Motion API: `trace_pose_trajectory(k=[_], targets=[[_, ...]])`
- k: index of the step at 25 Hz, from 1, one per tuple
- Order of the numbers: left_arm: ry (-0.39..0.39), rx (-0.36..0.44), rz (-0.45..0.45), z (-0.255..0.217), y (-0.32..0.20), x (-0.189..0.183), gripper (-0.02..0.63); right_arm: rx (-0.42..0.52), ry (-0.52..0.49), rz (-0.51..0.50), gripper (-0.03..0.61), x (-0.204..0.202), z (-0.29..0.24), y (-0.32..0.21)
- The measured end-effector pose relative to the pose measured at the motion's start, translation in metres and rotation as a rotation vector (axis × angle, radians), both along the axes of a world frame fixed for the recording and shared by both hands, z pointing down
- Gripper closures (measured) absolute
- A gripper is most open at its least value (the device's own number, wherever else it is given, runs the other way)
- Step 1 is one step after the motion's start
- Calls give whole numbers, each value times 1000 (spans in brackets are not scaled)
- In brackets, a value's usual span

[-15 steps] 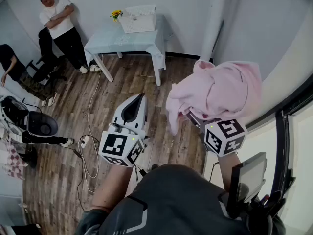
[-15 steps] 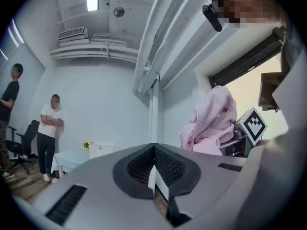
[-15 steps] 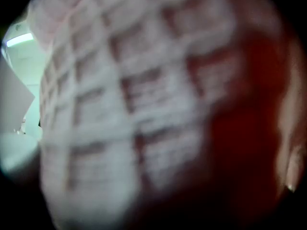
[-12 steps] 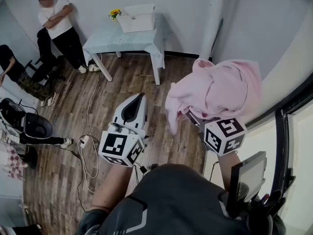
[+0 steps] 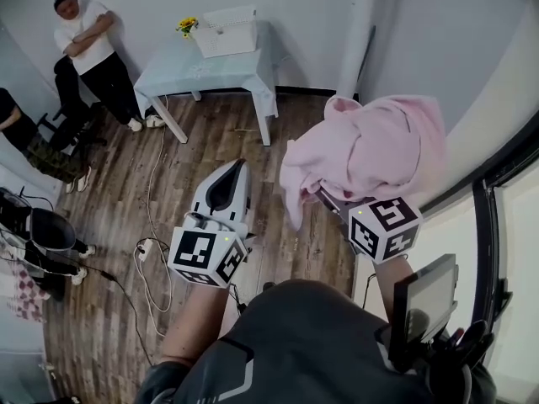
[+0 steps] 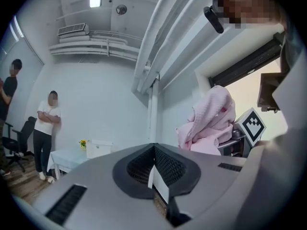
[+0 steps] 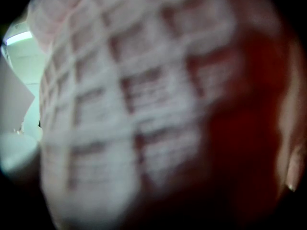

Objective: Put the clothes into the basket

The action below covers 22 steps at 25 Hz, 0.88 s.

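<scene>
Clothing, a pink garment (image 5: 366,154), is bunched over the right claw (image 5: 331,202) and held clear of the floor. Its waffle weave fills the right gripper view, so that claw is judged clenched on the cloth. The left claw (image 5: 238,168), just beside it, is pressed together with nothing between its jaws. The white basket (image 5: 224,34) is seen well ahead of both claws, on the pale desk (image 5: 194,67). Nothing is judged delivered yet; the carry and the drop are left.

Two hand-held grippers (image 5: 229,183) (image 5: 337,207), one pink garment (image 5: 370,146), one white basket (image 5: 223,34), one table (image 5: 210,70), two bystanders (image 5: 84,36) (image 5: 25,137).
</scene>
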<state>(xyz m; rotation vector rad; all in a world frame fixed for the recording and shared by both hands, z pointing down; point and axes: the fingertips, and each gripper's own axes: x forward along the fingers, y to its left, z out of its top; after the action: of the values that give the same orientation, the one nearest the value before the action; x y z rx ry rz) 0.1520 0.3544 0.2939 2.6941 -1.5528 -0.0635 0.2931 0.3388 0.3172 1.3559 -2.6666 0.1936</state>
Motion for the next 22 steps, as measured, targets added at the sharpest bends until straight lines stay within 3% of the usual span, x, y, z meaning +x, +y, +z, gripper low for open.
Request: trace_pose_trajectory(k=[15,22], targets=[[46,-34,89,23,-15,-62,606,-3,-7,57,212,-59,8,-17],[55,-41,106,27,-47,-104,606,-1,22,62,212,-100,3,-53]])
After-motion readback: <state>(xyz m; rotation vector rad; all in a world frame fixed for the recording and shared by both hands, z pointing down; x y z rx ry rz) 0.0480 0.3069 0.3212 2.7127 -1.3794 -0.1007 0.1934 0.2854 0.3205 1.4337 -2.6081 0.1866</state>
